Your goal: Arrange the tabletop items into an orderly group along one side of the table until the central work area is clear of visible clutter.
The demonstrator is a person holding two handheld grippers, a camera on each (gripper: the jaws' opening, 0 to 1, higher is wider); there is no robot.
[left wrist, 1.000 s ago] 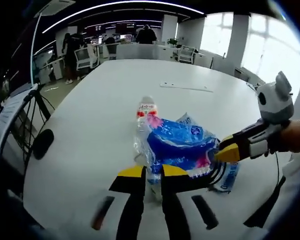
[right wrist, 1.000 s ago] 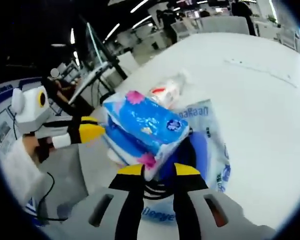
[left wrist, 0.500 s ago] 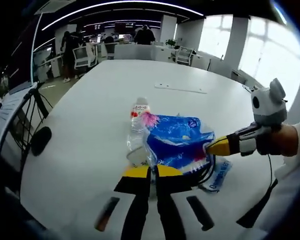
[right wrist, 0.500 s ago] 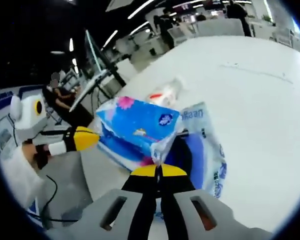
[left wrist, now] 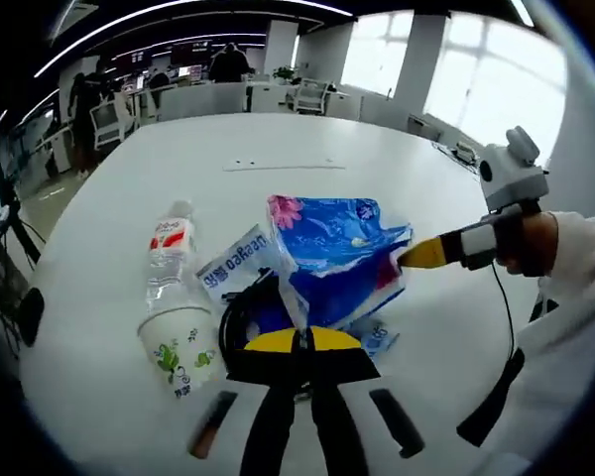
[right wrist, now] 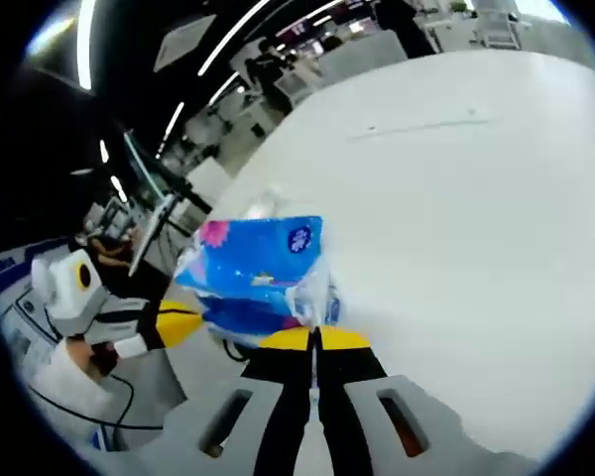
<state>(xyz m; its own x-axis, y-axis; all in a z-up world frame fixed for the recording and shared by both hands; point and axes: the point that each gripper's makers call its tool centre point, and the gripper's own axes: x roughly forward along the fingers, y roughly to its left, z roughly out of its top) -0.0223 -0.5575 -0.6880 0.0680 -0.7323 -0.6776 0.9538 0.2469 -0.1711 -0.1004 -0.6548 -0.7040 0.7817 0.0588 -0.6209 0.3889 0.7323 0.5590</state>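
Left gripper view: tissue pack point(left wrist: 335, 253) pinched between both grippers, long axis spanning them.

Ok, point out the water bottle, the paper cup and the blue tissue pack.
water bottle point(left wrist: 169, 260), left gripper view, on its clear body.
paper cup point(left wrist: 179, 349), left gripper view, on its printed side.
blue tissue pack point(right wrist: 261, 260), right gripper view, on its front face.

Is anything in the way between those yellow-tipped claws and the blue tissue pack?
Nothing visible. Both the left gripper and the right gripper are already shut on the tissue pack's wrapper, holding it from opposite ends.
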